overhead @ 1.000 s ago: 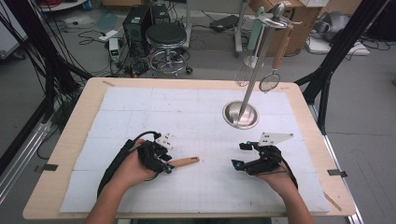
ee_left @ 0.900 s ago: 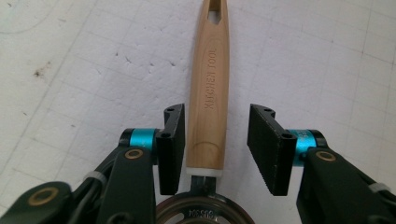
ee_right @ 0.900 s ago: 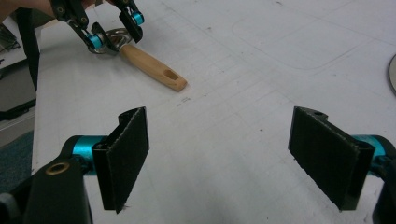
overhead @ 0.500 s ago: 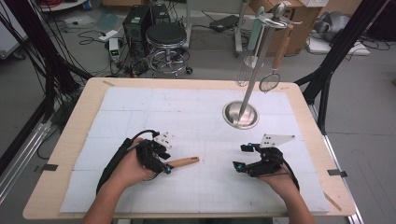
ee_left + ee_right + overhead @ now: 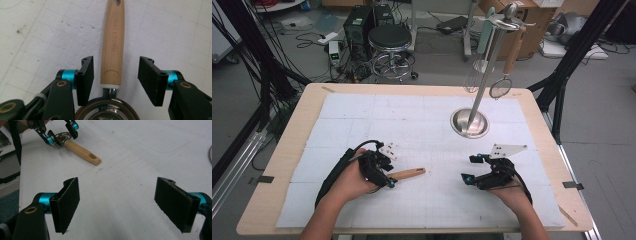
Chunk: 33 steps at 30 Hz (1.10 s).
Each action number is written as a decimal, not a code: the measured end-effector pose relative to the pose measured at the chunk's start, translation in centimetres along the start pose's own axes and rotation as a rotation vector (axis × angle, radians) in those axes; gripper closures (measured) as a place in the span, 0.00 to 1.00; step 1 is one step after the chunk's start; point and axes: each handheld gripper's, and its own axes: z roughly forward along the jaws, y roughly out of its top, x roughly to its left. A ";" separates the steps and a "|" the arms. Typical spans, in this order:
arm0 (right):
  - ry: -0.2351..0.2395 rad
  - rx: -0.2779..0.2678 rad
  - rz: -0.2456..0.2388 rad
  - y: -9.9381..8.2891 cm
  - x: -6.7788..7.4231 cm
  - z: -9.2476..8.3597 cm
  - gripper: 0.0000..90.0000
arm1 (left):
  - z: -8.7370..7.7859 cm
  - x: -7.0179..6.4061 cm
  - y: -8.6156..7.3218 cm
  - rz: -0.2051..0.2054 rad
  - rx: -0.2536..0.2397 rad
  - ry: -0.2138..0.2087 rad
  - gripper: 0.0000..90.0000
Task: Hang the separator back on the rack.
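Two claws apart, left claw [image 5: 115, 80] just opened astride wooden handle [image 5: 113, 47] stamped "KITCHEN TOOL", right claw [image 5: 122, 205] empty

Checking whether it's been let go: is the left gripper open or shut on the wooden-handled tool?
Open. The left gripper has just been opening; its pads stand clear of the wooden handle between them.

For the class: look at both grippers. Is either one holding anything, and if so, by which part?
Nothing is held. The left gripper has just been opening; its pads stand clear of the wooden handle between them. The right gripper is open over the bare mat.
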 end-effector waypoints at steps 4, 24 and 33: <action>-0.001 0.005 0.006 0.0 0.1 0.0 0.22 | 1.1 -0.1 0.0 0.001 0.075 0.034 0.53; 0.007 0.017 0.000 0.1 0.2 0.6 0.22 | 1.4 -1.4 0.1 -0.003 0.056 0.094 0.75; 0.011 0.011 0.006 0.1 0.0 0.5 0.22 | 0.9 -1.0 0.1 0.000 -0.030 0.056 0.77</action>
